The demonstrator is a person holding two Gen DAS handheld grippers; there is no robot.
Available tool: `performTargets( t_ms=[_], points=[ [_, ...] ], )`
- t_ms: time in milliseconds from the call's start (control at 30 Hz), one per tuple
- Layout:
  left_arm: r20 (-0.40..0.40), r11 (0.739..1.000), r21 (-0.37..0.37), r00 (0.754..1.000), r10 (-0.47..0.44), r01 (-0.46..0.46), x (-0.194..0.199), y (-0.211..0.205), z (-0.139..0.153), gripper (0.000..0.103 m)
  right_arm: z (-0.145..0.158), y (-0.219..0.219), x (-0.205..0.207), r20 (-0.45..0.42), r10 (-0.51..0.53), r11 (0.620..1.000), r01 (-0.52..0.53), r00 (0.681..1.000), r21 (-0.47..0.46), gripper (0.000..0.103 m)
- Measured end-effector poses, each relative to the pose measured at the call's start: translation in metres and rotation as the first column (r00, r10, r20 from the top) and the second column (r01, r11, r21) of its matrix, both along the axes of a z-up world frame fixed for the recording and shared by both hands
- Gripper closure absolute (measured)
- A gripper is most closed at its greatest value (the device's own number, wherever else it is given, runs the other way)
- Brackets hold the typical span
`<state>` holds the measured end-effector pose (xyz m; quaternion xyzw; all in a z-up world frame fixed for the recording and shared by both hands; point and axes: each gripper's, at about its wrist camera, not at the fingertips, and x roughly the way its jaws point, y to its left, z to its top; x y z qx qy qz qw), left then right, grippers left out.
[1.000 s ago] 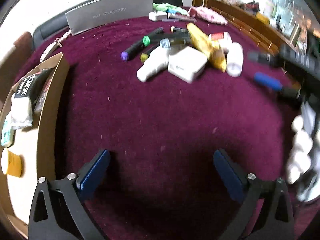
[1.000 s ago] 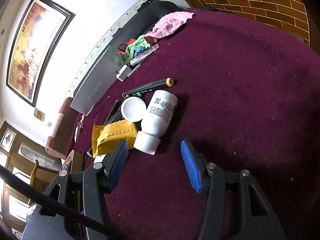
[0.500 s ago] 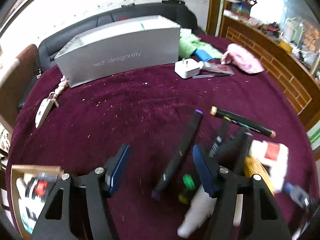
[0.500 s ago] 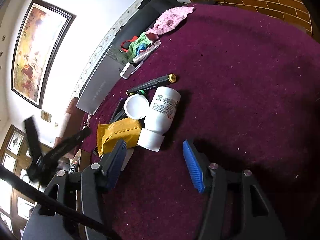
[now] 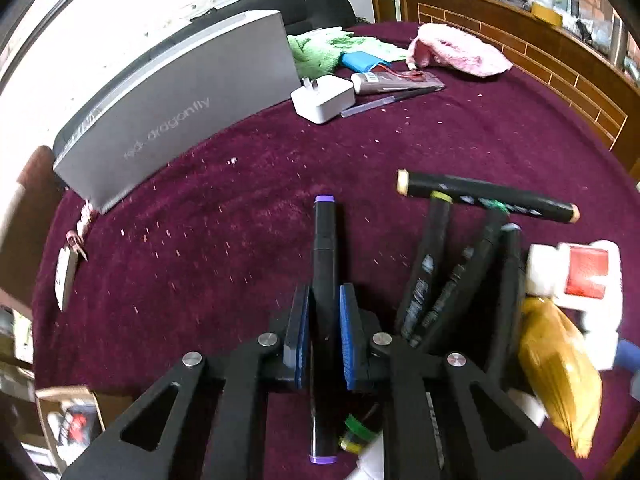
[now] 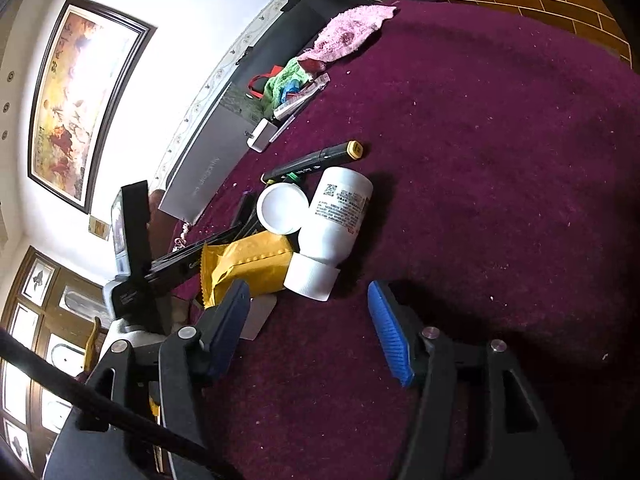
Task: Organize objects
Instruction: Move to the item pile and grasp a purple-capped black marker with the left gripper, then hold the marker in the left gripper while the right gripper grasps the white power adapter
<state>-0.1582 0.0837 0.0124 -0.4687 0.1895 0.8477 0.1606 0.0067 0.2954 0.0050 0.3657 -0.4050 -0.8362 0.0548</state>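
Observation:
My left gripper (image 5: 324,312) is shut on a black marker with purple caps (image 5: 325,248), which lies lengthwise between the blue pads on the maroon cloth. Several more black markers (image 5: 440,276) lie just to its right, beside a yellow packet (image 5: 560,368) and a white bottle with a red label (image 5: 576,276). My right gripper (image 6: 308,312) is open and empty, just in front of a lying white bottle (image 6: 336,216), the yellow packet (image 6: 244,264) and a white lid (image 6: 282,208). The left gripper's body (image 6: 136,240) shows at the left of the right wrist view.
A grey box (image 5: 180,108) stands at the back. A white charger (image 5: 324,98), a tube (image 5: 396,80), a blue pouch (image 5: 364,60), green cloth (image 5: 316,50) and pink cloth (image 5: 456,50) lie behind. A cardboard tray (image 5: 76,412) sits at the lower left. A wooden ledge (image 5: 560,52) borders the right.
My left gripper has swung from the open cloth to the marker pile and closed on the purple-capped marker. My right gripper has stayed open, nearly still.

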Motion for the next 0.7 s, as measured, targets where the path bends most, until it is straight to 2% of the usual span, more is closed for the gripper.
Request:
performTargets(
  t_ms=[167, 267, 400, 567, 700],
  points=[
    [0.019, 0.990, 0.134, 0.999, 0.049, -0.051, 0.029, -0.034, 0.023, 0.091, 0.000, 0.000, -0.001, 0.002, -0.004, 1.000, 0.004, 1.000, 0.012, 0.043],
    [-0.012, 0.984, 0.172, 0.998, 0.055, -0.052, 0.053, -0.054, 0.043, 0.091, 0.001, -0.003, -0.002, 0.001, 0.004, 1.000, -0.004, 1.000, 0.027, 0.043],
    [-0.064, 0.971, 0.237, 0.996, 0.057, -0.040, 0.105, -0.083, 0.069, 0.091, 0.001, -0.011, -0.007, -0.004, 0.044, 0.998, -0.044, 0.999, 0.048, 0.043],
    [-0.107, 0.954, 0.298, 0.993, 0.059, -0.025, 0.163, -0.105, 0.078, 0.091, 0.005, -0.024, -0.008, -0.008, 0.068, 0.991, -0.066, 0.998, 0.120, 0.043],
    [-0.085, 0.936, 0.350, 0.994, 0.066, -0.032, 0.185, -0.116, 0.076, 0.091, 0.016, -0.039, -0.006, -0.006, 0.083, 0.977, -0.080, 0.997, 0.199, 0.043]
  ],
)
